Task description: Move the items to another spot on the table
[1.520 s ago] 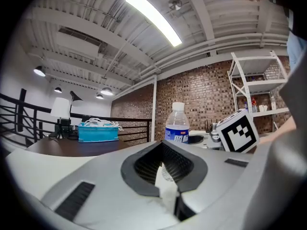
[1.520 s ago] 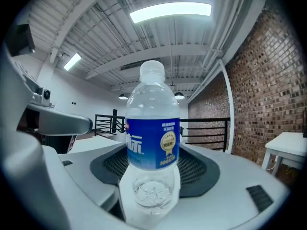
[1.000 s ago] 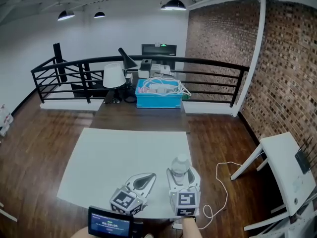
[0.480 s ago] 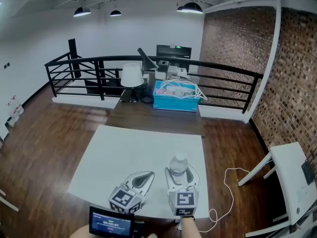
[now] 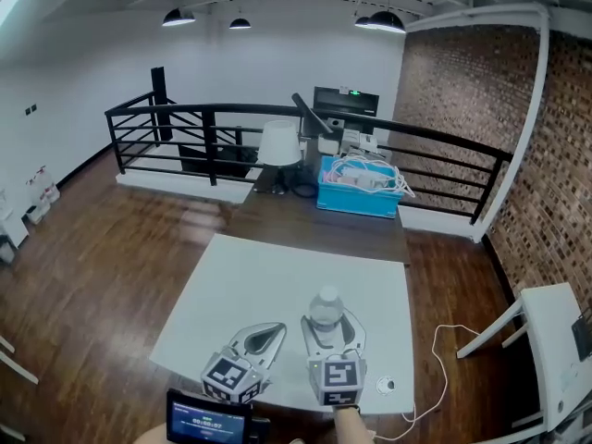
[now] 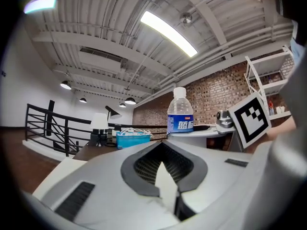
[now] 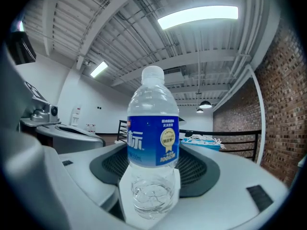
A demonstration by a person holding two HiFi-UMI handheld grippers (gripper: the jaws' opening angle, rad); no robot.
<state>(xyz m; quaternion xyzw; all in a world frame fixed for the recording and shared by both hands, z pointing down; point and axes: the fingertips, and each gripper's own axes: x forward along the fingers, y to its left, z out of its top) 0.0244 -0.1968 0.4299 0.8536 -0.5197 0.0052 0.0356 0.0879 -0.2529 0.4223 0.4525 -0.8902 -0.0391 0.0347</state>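
Observation:
A clear water bottle [image 5: 326,305] with a blue label and white cap stands upright between the jaws of my right gripper [image 5: 330,322], which is shut on its lower body. In the right gripper view the bottle [image 7: 153,138] fills the middle, with the white table showing under its base. I cannot tell whether it is lifted. My left gripper [image 5: 277,328] lies just to the left over the white table [image 5: 268,285], shut with nothing in it. The left gripper view shows its tips [image 6: 163,147] meeting, and the bottle [image 6: 180,116] beyond them to the right.
A small round white object [image 5: 386,386] lies near the table's near right corner. Behind the white table, a dark table carries a blue crate [image 5: 359,195] of cables and a lamp [image 5: 278,143], backed by a black railing [image 5: 213,128]. A cable [image 5: 435,377] trails on the floor to the right.
The head view has swung, shifting the room rightwards in the picture. Both grippers, with the bottle, now stand farther from the table's right edge. The grip is unchanged.

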